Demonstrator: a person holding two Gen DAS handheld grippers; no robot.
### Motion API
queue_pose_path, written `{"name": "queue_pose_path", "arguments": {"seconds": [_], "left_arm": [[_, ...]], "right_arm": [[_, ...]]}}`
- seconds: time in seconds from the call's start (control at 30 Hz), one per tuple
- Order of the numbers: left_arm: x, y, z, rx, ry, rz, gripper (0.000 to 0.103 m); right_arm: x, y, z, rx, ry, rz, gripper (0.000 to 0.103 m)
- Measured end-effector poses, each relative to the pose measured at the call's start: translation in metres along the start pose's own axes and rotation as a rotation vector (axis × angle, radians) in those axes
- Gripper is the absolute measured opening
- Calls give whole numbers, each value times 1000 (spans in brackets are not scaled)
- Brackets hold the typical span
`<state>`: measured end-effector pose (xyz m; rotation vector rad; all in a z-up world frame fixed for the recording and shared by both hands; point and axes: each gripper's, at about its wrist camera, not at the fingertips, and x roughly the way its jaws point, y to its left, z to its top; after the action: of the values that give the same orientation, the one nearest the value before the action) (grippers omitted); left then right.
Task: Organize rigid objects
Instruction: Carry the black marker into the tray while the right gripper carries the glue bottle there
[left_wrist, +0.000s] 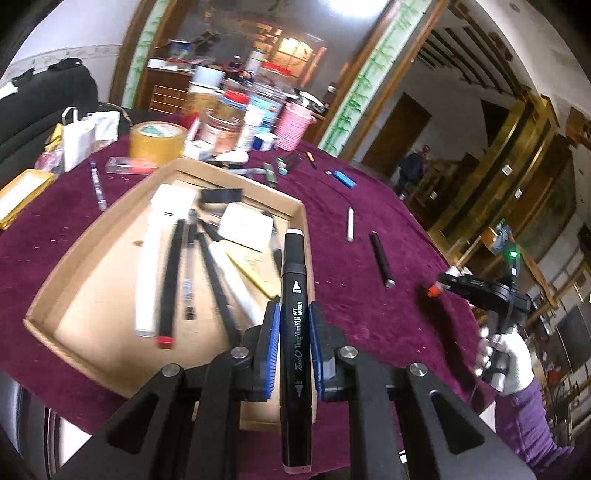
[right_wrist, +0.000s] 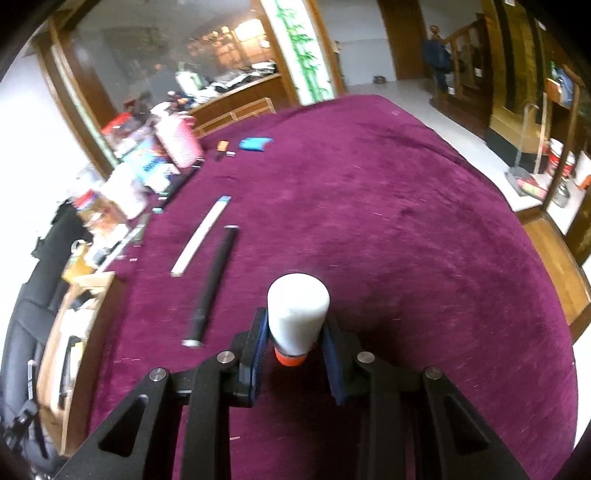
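A: What does the left gripper (left_wrist: 293, 328) hold?

B: A black marker (left_wrist: 294, 317), clamped between its blue pads, over the near right corner of the box (left_wrist: 92, 332) on the purple tabletop (left_wrist: 369, 206).

A: And the right gripper (right_wrist: 294, 349)?

B: Its jaws grip a white stick (right_wrist: 297, 317) with an orange end. A black pen (right_wrist: 214, 284) and a white strip (right_wrist: 201, 236) lie on the cloth toward the left edge.
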<state>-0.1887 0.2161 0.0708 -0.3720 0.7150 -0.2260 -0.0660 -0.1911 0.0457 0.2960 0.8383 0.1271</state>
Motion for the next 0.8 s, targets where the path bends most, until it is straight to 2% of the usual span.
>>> {"name": "queue_pose_path", "arguments": {"seconds": [0.13, 0.23, 0.37, 0.6, 0.7, 0.73, 0.8], "left_arm": [[-6, 13, 4, -20, -21, 27, 15], [-11, 23, 6, -30, -38, 54, 15], [-16, 37, 8, -44, -58, 93, 15], [-15, 61, 10, -86, -57, 134, 15], [-15, 67, 11, -89, -55, 151, 15], [-14, 69, 11, -89, -54, 156, 15], [-13, 72, 13, -88, -52, 169, 15]], "right_arm": [[-9, 29, -3, -40, -8, 69, 30], [-16, 67, -7, -87, 7, 171, 30], [-18, 105, -14, -144, 41, 260, 30], [-5, 181, -39, -260, 155, 408, 30], [-1, 198, -48, -293, 180, 427, 30], [5, 220, -59, -338, 213, 447, 30], [9, 237, -70, -369, 242, 465, 30]]}}
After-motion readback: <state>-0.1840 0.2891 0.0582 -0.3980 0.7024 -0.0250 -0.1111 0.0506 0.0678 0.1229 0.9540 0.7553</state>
